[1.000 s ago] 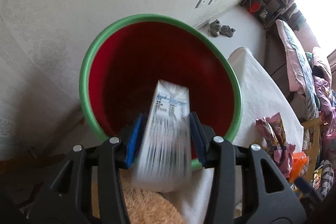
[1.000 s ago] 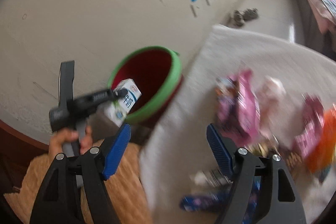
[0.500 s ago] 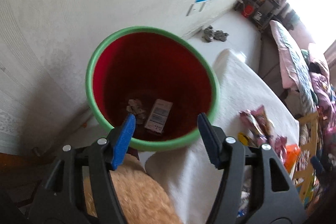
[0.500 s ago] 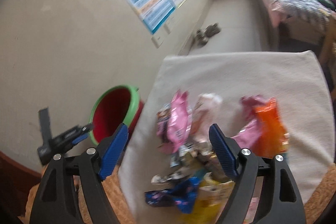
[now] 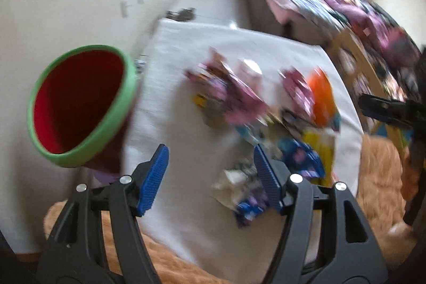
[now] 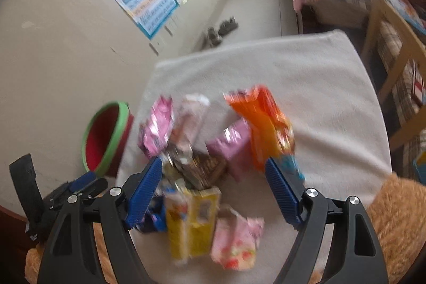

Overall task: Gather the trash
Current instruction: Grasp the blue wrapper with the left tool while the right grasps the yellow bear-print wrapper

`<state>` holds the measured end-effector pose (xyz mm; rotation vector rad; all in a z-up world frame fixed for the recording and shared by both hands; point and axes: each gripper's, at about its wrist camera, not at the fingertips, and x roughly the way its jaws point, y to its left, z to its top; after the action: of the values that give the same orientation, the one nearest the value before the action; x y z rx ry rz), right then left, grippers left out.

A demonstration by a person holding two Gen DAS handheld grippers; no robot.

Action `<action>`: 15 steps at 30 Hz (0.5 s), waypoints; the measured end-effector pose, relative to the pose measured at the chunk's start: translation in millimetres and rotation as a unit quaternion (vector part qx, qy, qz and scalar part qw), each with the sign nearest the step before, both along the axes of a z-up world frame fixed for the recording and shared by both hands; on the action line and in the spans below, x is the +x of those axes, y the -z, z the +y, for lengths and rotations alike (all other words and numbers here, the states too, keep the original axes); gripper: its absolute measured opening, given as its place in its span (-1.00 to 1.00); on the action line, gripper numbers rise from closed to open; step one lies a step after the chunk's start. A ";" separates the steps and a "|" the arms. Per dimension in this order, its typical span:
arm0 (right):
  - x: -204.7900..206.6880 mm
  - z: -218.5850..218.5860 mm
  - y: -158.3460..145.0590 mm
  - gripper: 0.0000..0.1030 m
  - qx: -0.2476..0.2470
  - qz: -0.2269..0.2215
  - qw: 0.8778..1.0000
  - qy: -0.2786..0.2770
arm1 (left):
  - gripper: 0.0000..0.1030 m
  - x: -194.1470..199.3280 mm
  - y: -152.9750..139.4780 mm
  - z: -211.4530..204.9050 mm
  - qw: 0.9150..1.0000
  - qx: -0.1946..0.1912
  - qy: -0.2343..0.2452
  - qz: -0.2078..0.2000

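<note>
My left tool point(image 5: 210, 177) is spread wide with nothing between its blue pads, and my right tool point(image 6: 213, 188) gapes the same, empty. Just beyond them the wrappers point(image 6: 202, 151) lie heaped on the white cloth point(image 6: 319, 97) covering the worktop. The orange packet point(image 6: 266, 124) sits at the heap's far right. The red bin point(image 5: 80, 105) stands off the cloth's left edge by the wall.
</note>
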<state>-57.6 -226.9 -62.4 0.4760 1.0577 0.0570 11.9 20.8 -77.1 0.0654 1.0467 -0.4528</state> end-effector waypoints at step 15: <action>5.2 37.3 73.1 0.49 0.099 0.125 0.985 -0.072 | 0.27 -5.0 16.3 10.2 0.996 -0.056 -0.039 0.060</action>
<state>-52.4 -189.7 -135.4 0.5969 1.3388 0.2367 6.9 31.0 -93.4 -0.1030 1.1365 -0.4488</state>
